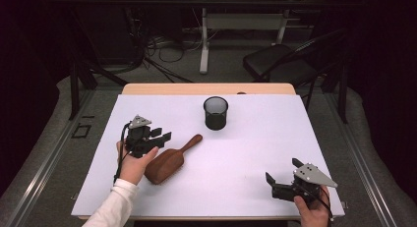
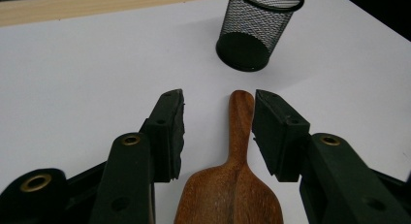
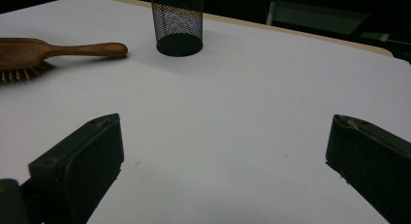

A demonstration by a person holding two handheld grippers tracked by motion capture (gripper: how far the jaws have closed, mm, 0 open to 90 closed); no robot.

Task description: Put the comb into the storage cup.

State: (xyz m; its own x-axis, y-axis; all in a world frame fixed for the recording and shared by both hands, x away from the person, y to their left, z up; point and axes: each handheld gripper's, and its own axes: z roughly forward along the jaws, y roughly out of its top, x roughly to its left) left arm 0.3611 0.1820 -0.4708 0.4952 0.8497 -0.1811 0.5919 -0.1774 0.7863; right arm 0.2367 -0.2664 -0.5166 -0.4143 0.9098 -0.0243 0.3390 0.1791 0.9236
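A brown wooden hairbrush (image 1: 169, 164) lies bristles down on the white table top (image 1: 246, 148), its handle pointing toward a black mesh cup (image 1: 215, 113). My left gripper (image 1: 162, 135) hovers at the brush's left side. In the left gripper view its jaws straddle the hairbrush (image 2: 232, 185) at the neck of the handle, with a clear gap on the left side, so the left gripper (image 2: 218, 95) is open. The right gripper (image 1: 282, 170) rests near the front right corner, wide open with nothing between its jaws. In the right gripper view the hairbrush (image 3: 29, 52) lies far left of the right gripper (image 3: 228, 124).
The mesh cup (image 2: 254, 30) stands upright near the table's far edge, beyond the handle tip; the same mesh cup (image 3: 178, 23) is in the right gripper view. A wooden strip (image 1: 206, 88) borders the far side. A dark chair (image 1: 280, 62) and desk legs stand behind the table.
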